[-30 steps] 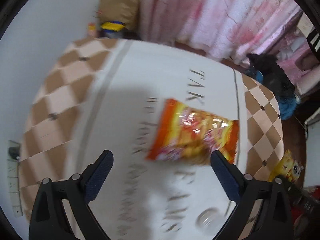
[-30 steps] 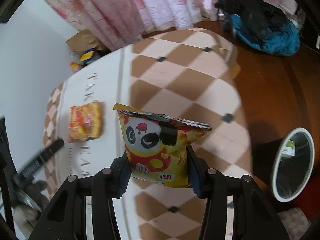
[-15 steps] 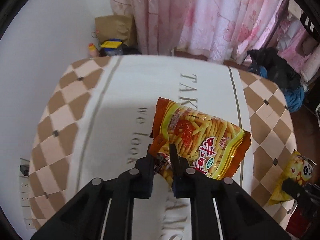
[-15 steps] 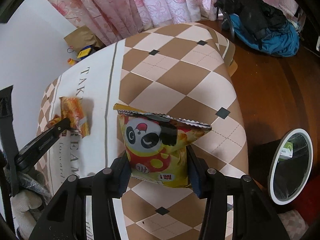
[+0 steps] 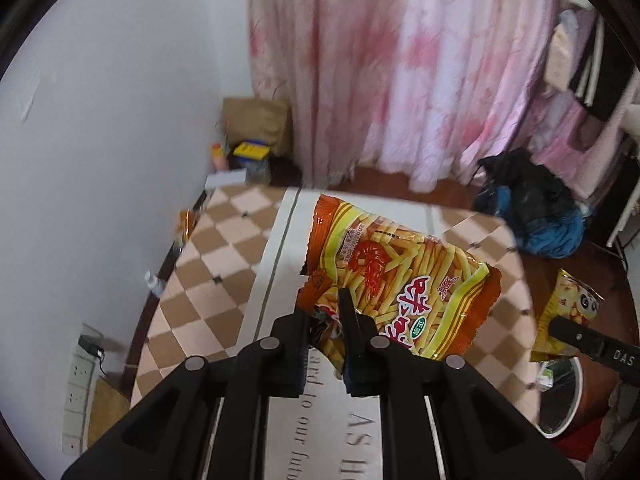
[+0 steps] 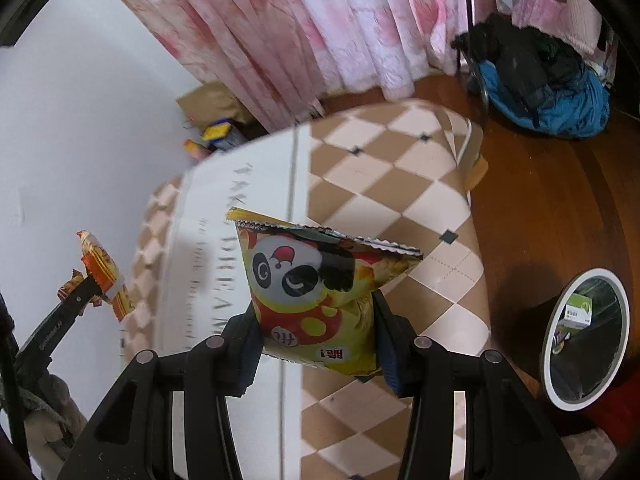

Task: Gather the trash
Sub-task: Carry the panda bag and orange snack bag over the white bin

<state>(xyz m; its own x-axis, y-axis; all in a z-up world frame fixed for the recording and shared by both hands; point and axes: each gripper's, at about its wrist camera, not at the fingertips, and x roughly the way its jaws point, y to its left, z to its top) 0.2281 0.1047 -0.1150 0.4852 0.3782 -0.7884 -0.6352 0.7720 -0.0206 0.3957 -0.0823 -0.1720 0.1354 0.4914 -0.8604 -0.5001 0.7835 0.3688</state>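
Your left gripper (image 5: 323,312) pinching the orange fries bag (image 5: 400,280), right gripper (image 6: 316,344) clamping the panda bag (image 6: 316,292), both above the desk (image 6: 360,168), white-rimmed bin (image 6: 582,336) beside it.

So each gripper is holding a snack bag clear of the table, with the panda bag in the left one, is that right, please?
Not quite: the panda bag is clamped in the right gripper, as the right wrist view shows. The left gripper holds the orange fries bag. Both are clear of the table.

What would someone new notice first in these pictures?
Two bright snack bags held up over the checkered tablecloth: the left gripper pinches an orange fries bag, the right gripper a yellow panda bag. Behind hang pink flowered curtains.
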